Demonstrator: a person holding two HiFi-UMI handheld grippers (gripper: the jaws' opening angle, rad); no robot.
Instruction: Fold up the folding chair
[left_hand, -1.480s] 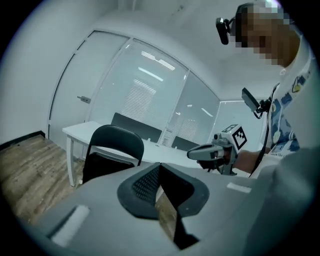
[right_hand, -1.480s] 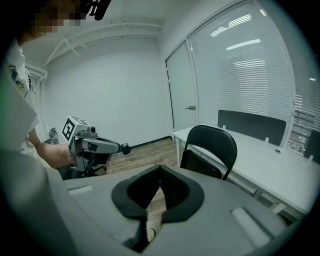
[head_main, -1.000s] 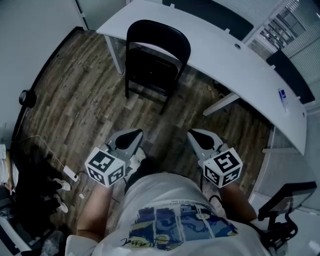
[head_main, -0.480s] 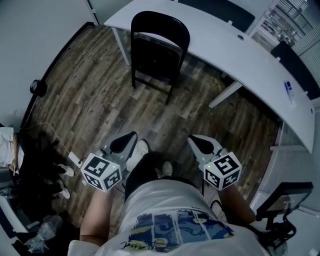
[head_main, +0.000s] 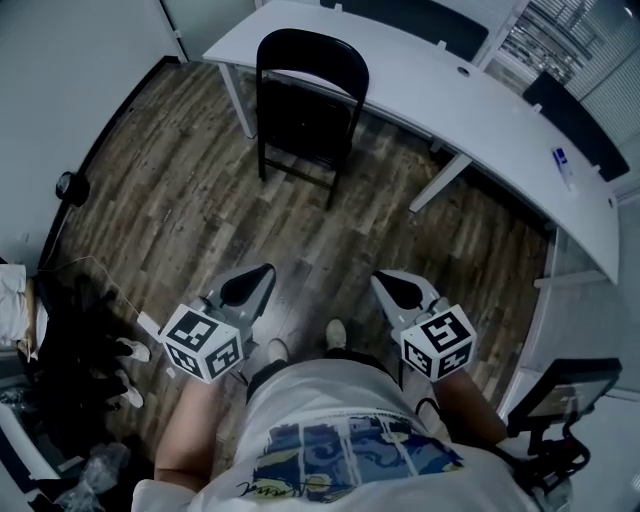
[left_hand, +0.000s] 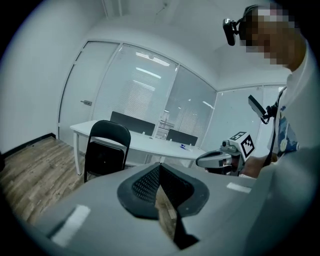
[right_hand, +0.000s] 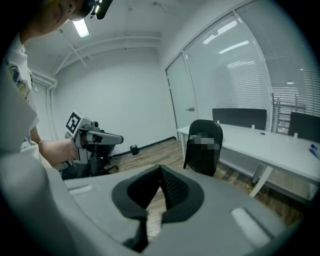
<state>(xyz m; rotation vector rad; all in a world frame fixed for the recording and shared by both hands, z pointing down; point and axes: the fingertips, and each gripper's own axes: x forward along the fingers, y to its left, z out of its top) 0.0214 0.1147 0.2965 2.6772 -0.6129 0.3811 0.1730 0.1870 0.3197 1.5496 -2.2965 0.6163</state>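
On the wooden floor (head_main: 180, 200), head view, entries by clock position from the person:

1. Folding chair (head_main: 305, 110): black, at 12 o'clock, standing open and upright on its legs. It is just beside the near edge of the bench, well apart from both hand-held grippers, and nothing touches it.
2. Bench (head_main: 440, 90): white, long and curved, running from 12 o'clock round towards 3 o'clock. One small blue-and-white item (head_main: 563, 165) lies near its 2 o'clock end; too small to identify.
3. Left hand-held gripper (head_main: 262, 272): at 11 o'clock, close in front of the person, pointing towards the chair. Its own view shows the jaws closed together with nothing between them. Marker cube (head_main: 203, 343) at its rear.
4. Right hand-held gripper (head_main: 381, 281): at 1 o'clock, level with the left one and apart from it, also pointing forward. The jaws are closed together and empty. Marker cube (head_main: 438, 343) at its rear.
5. Shoes (head_main: 337, 333): two pale toes on the floor between the grippers.
6. Printed shirt (head_main: 340, 440): white, at 6 o'clock.
7. Dark clutter with a white cable (head_main: 70, 350): at 9 o'clock, by the wall.
8. Screen on a stand (head_main: 560, 395): at 4 o'clock.
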